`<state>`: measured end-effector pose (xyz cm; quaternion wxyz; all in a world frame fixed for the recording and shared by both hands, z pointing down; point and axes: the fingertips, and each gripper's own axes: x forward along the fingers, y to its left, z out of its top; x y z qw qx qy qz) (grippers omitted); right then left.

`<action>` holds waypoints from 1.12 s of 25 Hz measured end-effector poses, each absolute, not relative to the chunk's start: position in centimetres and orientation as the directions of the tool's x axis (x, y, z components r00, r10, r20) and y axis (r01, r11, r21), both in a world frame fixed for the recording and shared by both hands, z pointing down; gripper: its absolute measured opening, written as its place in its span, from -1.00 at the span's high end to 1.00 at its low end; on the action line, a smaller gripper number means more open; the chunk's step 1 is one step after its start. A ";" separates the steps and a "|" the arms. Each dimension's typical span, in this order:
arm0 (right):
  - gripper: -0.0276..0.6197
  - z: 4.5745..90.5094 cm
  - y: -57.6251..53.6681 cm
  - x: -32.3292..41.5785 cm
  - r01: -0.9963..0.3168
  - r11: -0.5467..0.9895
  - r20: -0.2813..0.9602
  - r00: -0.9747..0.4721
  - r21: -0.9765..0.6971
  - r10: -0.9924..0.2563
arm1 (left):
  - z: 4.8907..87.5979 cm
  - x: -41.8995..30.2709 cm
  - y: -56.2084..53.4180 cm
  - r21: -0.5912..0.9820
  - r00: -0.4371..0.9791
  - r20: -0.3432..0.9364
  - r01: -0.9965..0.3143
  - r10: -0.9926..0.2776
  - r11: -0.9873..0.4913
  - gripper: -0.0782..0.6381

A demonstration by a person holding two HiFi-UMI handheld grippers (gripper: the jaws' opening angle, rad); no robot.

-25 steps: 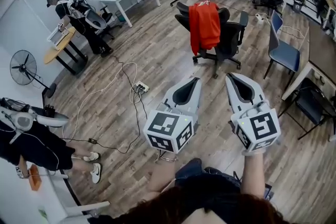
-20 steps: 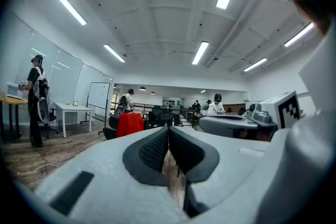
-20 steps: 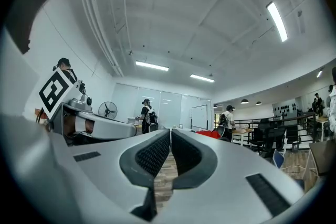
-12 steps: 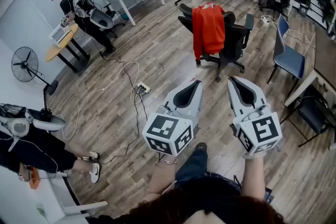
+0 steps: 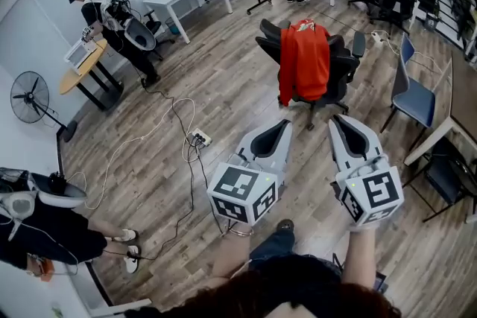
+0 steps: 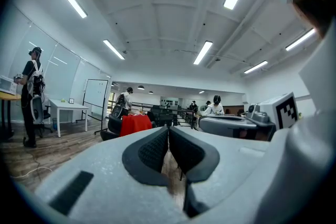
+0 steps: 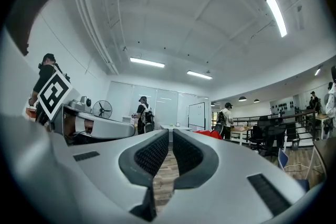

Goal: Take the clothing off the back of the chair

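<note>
Left gripper (image 5: 280, 124) has its jaws pressed together and empty. Right gripper (image 5: 342, 118) shows only a thin slit, nothing in it. Both point level across the wooden floor (image 5: 223, 86) at the red garment (image 5: 304, 59), well apart, dead ahead between them. It hangs lengthwise down the back of the black office chair (image 5: 341, 69), draped over the top edge. The left gripper seems marginally nearer. No writing is legible; a pale collar tag, perhaps.

The left tool (image 6: 168, 136) has its jaws pressed together with nothing between them. Beyond them, a red garment (image 6: 135, 124) hangs over a black office chair (image 6: 108, 134) on the wooden floor (image 6: 47, 149).
</note>
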<state>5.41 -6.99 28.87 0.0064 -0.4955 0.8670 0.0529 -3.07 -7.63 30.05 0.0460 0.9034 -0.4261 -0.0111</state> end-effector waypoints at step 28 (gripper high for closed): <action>0.60 30.5 -23.1 5.5 -0.872 0.487 -0.035 -0.489 0.054 -0.872 | 32.1 -4.1 -24.8 0.205 0.684 0.020 -0.717 -0.730 -0.666 0.39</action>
